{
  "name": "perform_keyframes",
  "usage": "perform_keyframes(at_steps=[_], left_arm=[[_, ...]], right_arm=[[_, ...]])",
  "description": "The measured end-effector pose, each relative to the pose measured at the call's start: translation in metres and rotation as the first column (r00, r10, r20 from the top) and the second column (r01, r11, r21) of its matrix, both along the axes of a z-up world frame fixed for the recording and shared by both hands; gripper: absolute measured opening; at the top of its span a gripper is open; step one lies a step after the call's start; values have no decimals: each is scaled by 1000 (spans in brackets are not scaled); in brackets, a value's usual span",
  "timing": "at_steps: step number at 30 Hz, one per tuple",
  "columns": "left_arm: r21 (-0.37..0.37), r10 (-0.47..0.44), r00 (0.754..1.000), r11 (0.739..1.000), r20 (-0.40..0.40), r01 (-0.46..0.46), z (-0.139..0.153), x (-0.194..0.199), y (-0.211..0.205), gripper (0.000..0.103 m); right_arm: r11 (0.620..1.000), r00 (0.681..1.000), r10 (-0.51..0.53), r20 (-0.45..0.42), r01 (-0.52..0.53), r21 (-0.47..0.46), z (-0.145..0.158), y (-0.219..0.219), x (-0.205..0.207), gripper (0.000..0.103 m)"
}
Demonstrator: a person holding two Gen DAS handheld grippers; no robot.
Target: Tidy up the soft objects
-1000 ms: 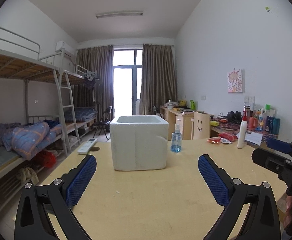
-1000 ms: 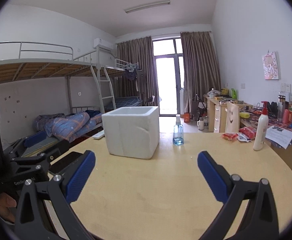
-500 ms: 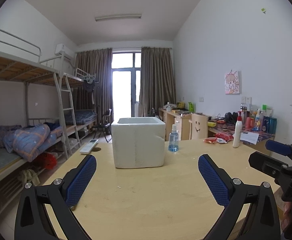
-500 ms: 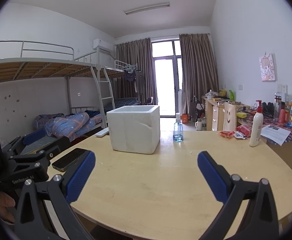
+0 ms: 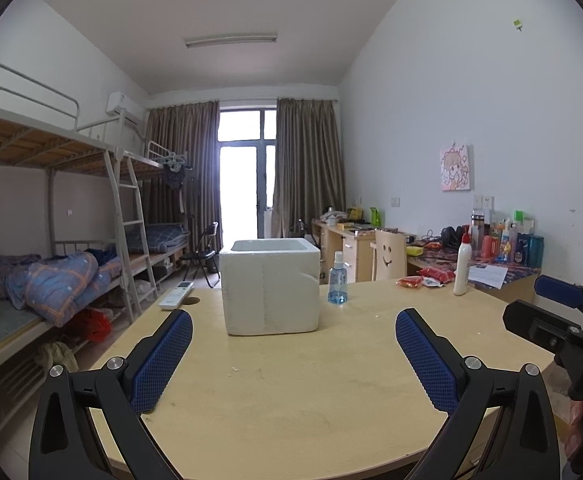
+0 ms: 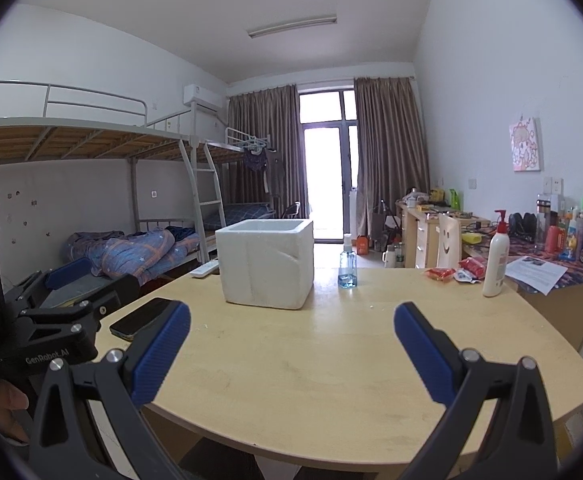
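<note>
A white foam box [image 5: 269,286] stands open-topped on the round wooden table [image 5: 311,392]; it also shows in the right wrist view [image 6: 265,264]. My left gripper [image 5: 291,356] is open and empty, held over the table's near edge, well short of the box. My right gripper [image 6: 291,350] is open and empty, also back from the box. The right gripper's body shows at the right of the left wrist view [image 5: 563,320]; the left gripper's body shows at the left of the right wrist view [image 6: 43,316]. No soft object shows on the table.
A small blue spray bottle [image 5: 337,284] stands right of the box. A white pump bottle [image 6: 496,258] and red snack packets [image 6: 455,270] lie at the far right. A black phone [image 6: 141,318] and a white remote [image 5: 176,295] lie at the left. Bunk beds with bedding [image 5: 57,284] stand left.
Both grippers have drawn back from the foam box, which looks smaller and farther now. Both stay open and empty.
</note>
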State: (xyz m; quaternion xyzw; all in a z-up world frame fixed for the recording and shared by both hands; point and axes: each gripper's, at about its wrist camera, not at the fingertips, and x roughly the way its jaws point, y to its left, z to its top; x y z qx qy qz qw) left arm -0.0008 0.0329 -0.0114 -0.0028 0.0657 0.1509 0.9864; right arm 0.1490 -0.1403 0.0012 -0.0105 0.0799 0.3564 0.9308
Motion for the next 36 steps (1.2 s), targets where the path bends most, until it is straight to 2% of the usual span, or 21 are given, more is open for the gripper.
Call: perform_keyframes(at_steps=[9,36], left_arm=[[-2,-2,1000,1000,-24,2,-5,6,0,102],[19,1,1000,1000,-28,-1,-3,6,-2,102]], right_arm=[[1000,1000,-5,-20,5,5,-3,2,12,103],[1000,1000,3,-20,-3,-13,0,3,5,103]])
